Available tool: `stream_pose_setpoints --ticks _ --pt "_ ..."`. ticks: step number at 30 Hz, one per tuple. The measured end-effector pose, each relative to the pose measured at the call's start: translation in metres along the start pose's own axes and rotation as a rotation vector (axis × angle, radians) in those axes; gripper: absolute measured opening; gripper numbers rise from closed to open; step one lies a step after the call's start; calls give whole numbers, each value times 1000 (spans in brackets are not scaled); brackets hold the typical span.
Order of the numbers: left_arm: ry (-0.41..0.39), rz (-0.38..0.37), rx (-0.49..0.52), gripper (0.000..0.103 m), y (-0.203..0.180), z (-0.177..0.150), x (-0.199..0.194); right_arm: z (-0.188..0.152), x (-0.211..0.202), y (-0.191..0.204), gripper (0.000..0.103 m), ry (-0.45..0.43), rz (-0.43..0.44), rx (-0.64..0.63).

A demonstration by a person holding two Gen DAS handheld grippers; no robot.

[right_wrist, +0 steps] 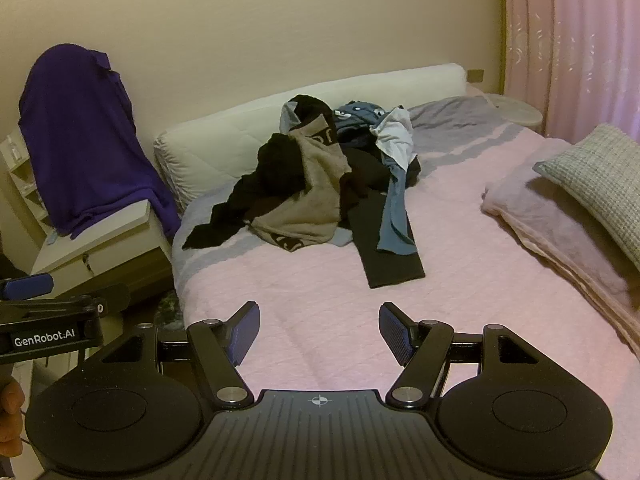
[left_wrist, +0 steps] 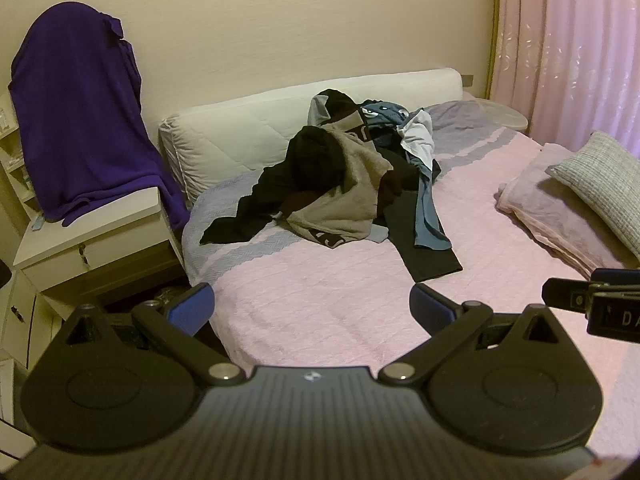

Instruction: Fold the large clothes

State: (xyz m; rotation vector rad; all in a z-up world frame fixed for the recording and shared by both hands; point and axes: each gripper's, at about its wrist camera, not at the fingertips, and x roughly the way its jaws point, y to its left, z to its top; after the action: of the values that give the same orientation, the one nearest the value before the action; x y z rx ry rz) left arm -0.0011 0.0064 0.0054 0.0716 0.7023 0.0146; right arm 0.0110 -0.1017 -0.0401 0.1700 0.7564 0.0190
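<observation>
The left gripper (right_wrist: 28,286), seen at the left edge of the right wrist view, bears white lettering "GenRobot.AI" on its black side. The right gripper (left_wrist: 560,300), at the right edge of the left wrist view, shows only "DA", cut off. Lettering on the grey-brown garment (left_wrist: 340,184) is unreadable.

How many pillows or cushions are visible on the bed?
2: a long white pillow lies along the wall behind the clothes pile, and a grey knitted cushion sits at the right on a folded blanket. Clothes may hide others.

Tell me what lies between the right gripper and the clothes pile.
Only bare pink bedspread separates the right gripper from the clothes pile, seen in the right wrist view.
</observation>
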Motion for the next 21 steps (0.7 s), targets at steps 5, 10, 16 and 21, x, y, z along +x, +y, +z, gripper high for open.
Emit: stream_pose_setpoints --ticks 5,10,16,21 --pt "5 6 1 102 0 2 3 2 4 -4 63 4 9 1" --pt "5 11 5 102 -1 6 6 4 9 -6 64 6 14 4" --pt "7 10 11 102 -3 8 10 7 12 -9 64 10 17 3" --pt "13 -3 26 102 -4 9 14 7 15 -13 64 11 21 12"
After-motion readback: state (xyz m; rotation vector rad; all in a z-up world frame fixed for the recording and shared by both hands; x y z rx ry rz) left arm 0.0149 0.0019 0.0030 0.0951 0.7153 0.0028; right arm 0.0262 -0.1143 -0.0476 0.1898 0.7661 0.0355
